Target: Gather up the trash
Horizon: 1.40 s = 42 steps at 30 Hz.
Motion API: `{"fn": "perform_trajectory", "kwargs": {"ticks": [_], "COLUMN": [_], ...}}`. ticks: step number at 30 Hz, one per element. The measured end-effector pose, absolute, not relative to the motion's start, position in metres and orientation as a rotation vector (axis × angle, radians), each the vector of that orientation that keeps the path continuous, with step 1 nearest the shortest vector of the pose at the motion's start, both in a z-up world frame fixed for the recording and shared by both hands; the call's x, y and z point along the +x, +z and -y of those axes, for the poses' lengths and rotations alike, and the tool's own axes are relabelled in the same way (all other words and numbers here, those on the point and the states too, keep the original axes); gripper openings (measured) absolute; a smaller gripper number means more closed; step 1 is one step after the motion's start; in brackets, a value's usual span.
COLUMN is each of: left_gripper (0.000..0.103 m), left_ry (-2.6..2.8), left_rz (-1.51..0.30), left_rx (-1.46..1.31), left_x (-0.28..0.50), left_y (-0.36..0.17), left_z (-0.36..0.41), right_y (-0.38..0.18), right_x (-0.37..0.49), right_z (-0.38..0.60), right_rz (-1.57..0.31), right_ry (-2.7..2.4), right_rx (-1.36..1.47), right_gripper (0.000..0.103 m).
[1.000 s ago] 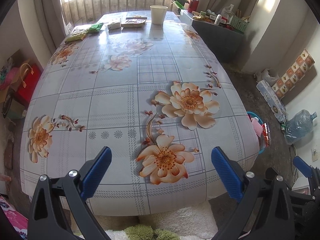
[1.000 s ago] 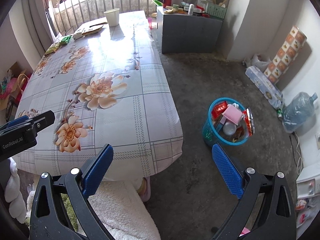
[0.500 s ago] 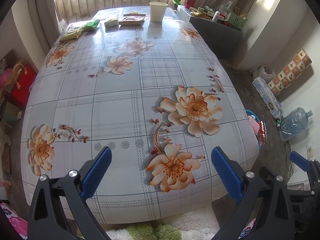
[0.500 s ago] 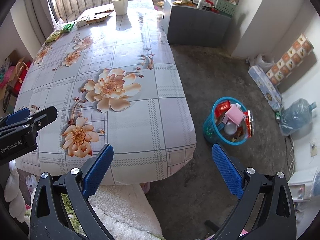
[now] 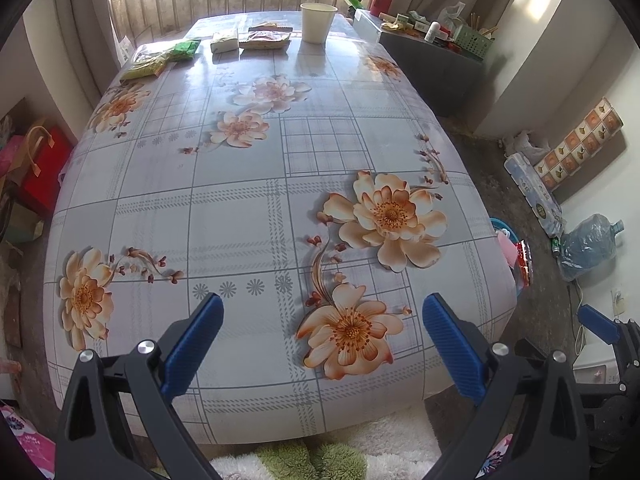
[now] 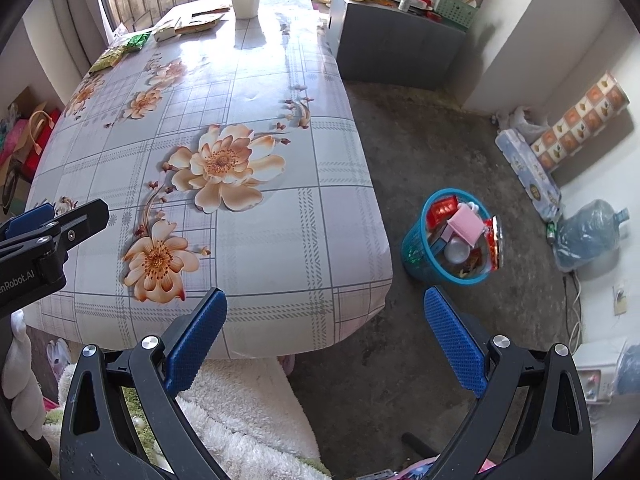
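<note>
The left tongs [image 5: 322, 344] stand released, blue pads spread wide with nothing between them, over the near end of the table [image 5: 240, 208]; the right tongs [image 6: 326, 340] are released too, empty, straddling the table's near right corner and the floor [image 6: 420, 140]. Far ahead of the left tongs, at the table's far end, lies the trash: a white cup [image 5: 318, 22], a flat packet [image 5: 265, 39] just left of it, a small white pack [image 5: 225, 41] beside that, and green wrappers [image 5: 164, 58] further left near the edge; ahead of the right tongs' right pad, on the floor beside the table, stands a blue bin [image 6: 448, 240] already full of wrappers; the left tongs show at the right view's left edge.
</note>
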<state>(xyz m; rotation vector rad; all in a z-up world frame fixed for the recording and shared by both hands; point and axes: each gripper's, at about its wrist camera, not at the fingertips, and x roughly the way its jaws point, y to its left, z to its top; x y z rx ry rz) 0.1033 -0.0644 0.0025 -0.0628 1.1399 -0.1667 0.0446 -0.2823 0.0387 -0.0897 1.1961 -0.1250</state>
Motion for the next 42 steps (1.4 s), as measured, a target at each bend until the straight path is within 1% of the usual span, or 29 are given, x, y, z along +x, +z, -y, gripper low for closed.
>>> {"fn": "perform_trajectory", "kwargs": {"ticks": [22, 42], "left_gripper": [0.098, 0.098], "left_ry": [-0.188, -0.192], "left_rz": [-1.058, -1.065], "left_rx": [-0.017, 0.003], "left_x": [0.085, 0.086], "left_y": [0.021, 0.02], "left_z": [0.075, 0.079], "right_y": [0.055, 0.055], "right_x": [0.026, 0.024], "right_z": [0.286, 0.288], "right_rz": [-1.129, -1.13], "right_ry": [-0.156, -0.164], "right_rx": [-0.099, -0.091], "right_gripper": [0.095, 0.095]}}
